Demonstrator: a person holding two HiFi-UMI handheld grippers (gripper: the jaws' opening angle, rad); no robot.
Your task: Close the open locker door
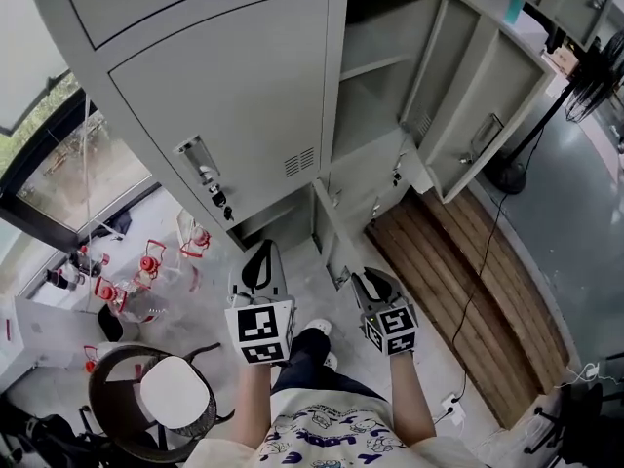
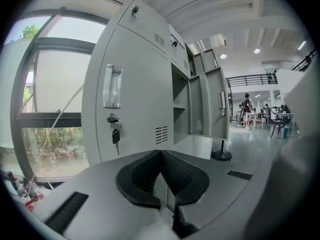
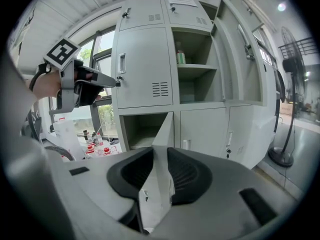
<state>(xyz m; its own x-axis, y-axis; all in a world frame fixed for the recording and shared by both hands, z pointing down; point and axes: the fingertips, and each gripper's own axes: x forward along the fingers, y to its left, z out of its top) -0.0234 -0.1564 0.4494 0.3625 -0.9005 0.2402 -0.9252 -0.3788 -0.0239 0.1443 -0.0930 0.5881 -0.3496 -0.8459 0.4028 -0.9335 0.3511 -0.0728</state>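
Nearest, two bare forearms (image 1: 255, 398) are shown only by the head view, stretched forward side by side. The right gripper (image 1: 365, 279) is tilted a little downward. In its own view its jaws are seen closed onto the near edge of the open grey sheet-metal locker door (image 3: 165, 126). That door stands out toward the person from the bottom row of the grey steel locker bank (image 1: 224, 96). The left gripper (image 2: 160, 153) is held to the left, apart from that door, nearly level and pointed at the locker front. Its jaws are pressed together with nothing between them. A dark key (image 2: 115, 135) hanging from the lock of the closed door higher up is shown clearly only by the left gripper view. A small green container (image 3: 180, 58) on the upper shelf is shown only by the right gripper view. Farther right, a brown slatted wooden platform (image 1: 458, 300) on the floor is seen only from the head view.
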